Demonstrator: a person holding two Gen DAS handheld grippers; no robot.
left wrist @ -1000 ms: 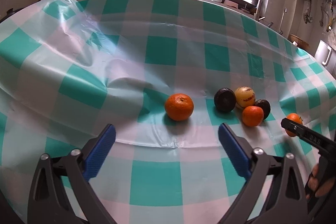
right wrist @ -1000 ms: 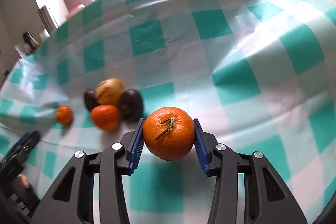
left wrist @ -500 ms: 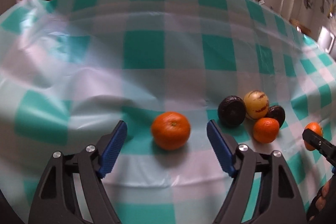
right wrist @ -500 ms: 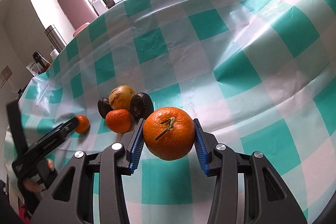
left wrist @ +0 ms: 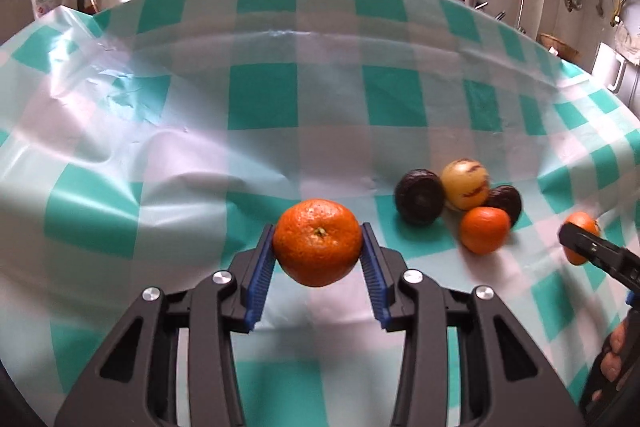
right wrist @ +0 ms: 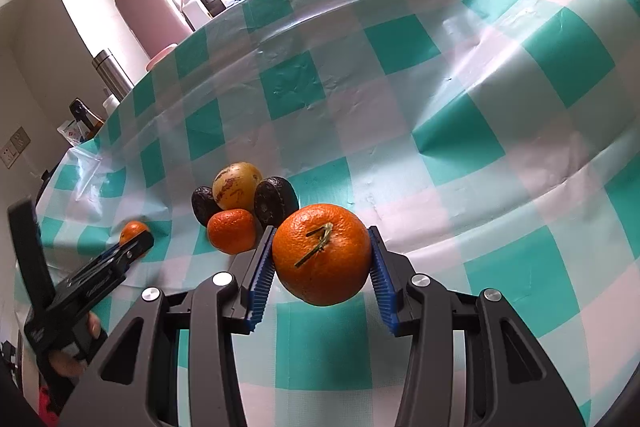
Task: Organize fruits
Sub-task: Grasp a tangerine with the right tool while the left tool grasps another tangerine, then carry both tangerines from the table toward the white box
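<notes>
Left wrist view: left gripper [left wrist: 318,259] clamped on an orange [left wrist: 318,242], blue pads [left wrist: 260,277] pressed against its two sides at the widest girth, stem scar facing the camera. Fruit apparently just clear of the checked tablecloth [left wrist: 260,95]; contact underneath not resolvable.

Right wrist view: right gripper [right wrist: 322,269] likewise clamped on a second orange with stalk [right wrist: 322,254], pads [right wrist: 382,281] at the equator, fruit clear of the cloth.

Resting cluster: small mandarin [right wrist: 232,230], yellow speckled fruit [right wrist: 237,185] and two dark fruits [right wrist: 276,201], all touching, just left of the right gripper.

Handling, by judgement:
- Light, round, firm-skinned with soft flesh beneath; moderate squeeze only, to avoid bruising.
- Pebbled rind against ribbed pads: low slip risk, though prone to rolling out if gripped off-centre.
- Best hold across the equator, as now; stalk and scar ends to be avoided.
- Glossy, wrinkled cloth: released fruit likely to roll; set down gently against the cluster.
</notes>
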